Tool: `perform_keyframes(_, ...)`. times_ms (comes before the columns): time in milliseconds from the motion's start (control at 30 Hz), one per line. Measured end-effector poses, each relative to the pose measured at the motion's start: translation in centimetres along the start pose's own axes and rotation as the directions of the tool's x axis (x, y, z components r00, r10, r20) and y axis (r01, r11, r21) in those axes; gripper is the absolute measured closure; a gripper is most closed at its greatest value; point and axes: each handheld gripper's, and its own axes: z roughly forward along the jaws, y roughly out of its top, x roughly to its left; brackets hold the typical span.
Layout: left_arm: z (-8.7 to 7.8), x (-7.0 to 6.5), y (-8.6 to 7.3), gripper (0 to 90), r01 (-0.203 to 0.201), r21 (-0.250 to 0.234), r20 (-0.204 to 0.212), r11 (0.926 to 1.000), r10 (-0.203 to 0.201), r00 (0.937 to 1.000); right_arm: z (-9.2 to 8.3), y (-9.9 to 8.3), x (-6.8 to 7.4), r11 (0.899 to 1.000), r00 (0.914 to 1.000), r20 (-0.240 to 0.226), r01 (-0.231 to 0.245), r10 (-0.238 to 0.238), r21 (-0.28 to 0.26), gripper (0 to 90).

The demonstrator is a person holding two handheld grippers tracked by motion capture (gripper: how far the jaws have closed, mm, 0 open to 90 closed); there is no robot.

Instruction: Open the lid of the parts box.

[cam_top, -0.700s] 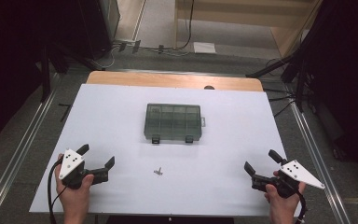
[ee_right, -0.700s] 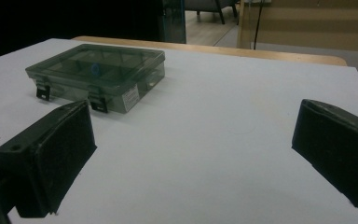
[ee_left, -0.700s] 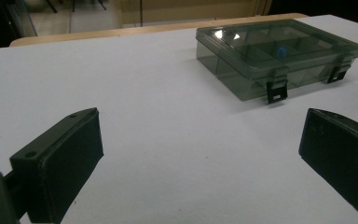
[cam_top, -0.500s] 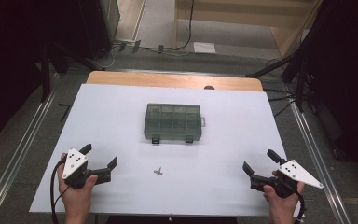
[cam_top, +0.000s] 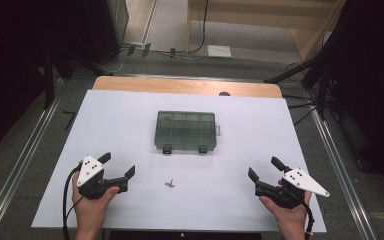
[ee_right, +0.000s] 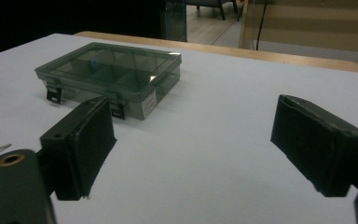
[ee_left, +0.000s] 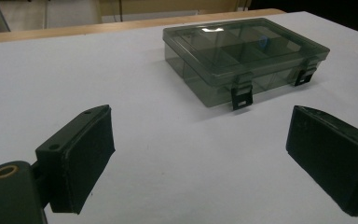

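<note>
A: Where is the organiser box (cam_top: 185,131) right now?

B: It sits flat on the white table (cam_top: 130,105), about midway between the left and right edges and a little nearer the far edge than the near one. Its lid is down and both dark latches face the near edge.

A: And the small screw (cam_top: 169,183)?

B: It lies bare on the table between the box and the near edge, slightly left of the box's middle, apart from the box and from both tools.

A: What about the left gripper (cam_top: 117,171)?

B: It's held in a hand near the near left corner, jaws spread wide with nothing between them; in the left gripper view they frame bare table with the box beyond.

A: The right gripper (cam_top: 265,168)?

B: Near the near right corner, also held in a hand, jaws wide apart and empty, well away from the box
</note>
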Motion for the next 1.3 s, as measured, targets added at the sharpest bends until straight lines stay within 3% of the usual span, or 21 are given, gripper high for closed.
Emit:
perform_keyframes(33,0.1,-0.1,0.1,7.3,-0.003,0.001,-0.001,1.0000,0.003,1.0000,0.0,0.0,0.0,1.000,1.0000,0.000,0.000,0.000,0.000,16.8)
perform_keyframes(67,0.2,-0.2,0.2,14.6,0.000,-0.001,-0.011,1.0000,0.000,0.9999,0.5,0.3,0.5,1.000,1.0000,-0.006,0.006,-0.006,0.008,19.8)
perform_keyframes(200,0.9,-0.5,0.7,16.7,0.005,0.009,-0.012,0.9999,-0.005,0.9999,1.2,0.7,1.1,1.000,0.9999,-0.005,0.013,-0.013,0.019,24.7)
perform_keyframes(233,1.0,-0.5,0.8,22.3,0.008,0.007,-0.018,0.9999,-0.008,0.9998,1.7,1.0,1.4,1.000,0.9999,-0.012,0.012,-0.012,0.026,28.5)
perform_keyframes(300,1.3,-0.6,1.1,24.2,0.006,0.013,-0.020,0.9999,-0.006,0.9998,2.0,1.1,1.4,0.999,0.9998,-0.016,0.014,-0.013,0.030,30.9)
perform_keyframes(433,2.1,-1.0,1.8,38.0,0.004,0.019,-0.036,0.9998,-0.003,0.9993,3.1,1.9,1.4,1.000,0.9991,-0.042,0.002,-0.001,0.028,44.6)
perform_keyframes(500,2.6,-1.2,2.2,41.0,0.000,0.023,-0.036,0.9997,0.001,0.9994,3.3,2.1,1.4,0.999,0.9987,-0.050,-0.005,0.007,0.031,46.7)
perform_keyframes(567,3.2,-1.3,2.6,49.2,-0.002,0.030,-0.039,0.9995,0.003,0.9992,3.9,2.5,1.5,0.999,0.9983,-0.057,0.011,-0.009,0.033,51.9)
perform_keyframes(800,4.9,-1.3,3.9,65.6,0.010,0.042,-0.004,0.9991,-0.009,0.9999,5.6,3.2,1.7,0.999,0.9953,-0.096,0.022,-0.017,0.047,64.4)
perform_keyframes(1000,6.4,-1.3,4.8,83.0,0.001,0.065,0.026,0.9979,-0.003,0.9996,8.4,3.8,1.8,0.996,0.9893,-0.146,0.021,-0.008,0.088,76.9)
perform_keyframes(1067,7.0,-1.3,4.9,83.1,-0.012,0.073,0.030,0.9973,0.009,0.9995,8.8,3.9,1.8,0.995,0.9876,-0.156,0.030,-0.015,0.092,78.7)
perform_keyframes(1167,8.0,-1.2,4.9,90.0,-0.022,0.092,0.039,0.9955,0.019,0.9991,10.0,3.8,1.7,0.993,0.9829,-0.183,0.043,-0.023,0.107,86.6)
perform_keyframes(1300,9.3,-0.8,4.8,90.0,-0.027,0.118,0.074,0.9926,0.018,0.9971,11.2,3.6,1.5,0.989,0.9830,-0.180,0.061,-0.036,0.137,90.0)
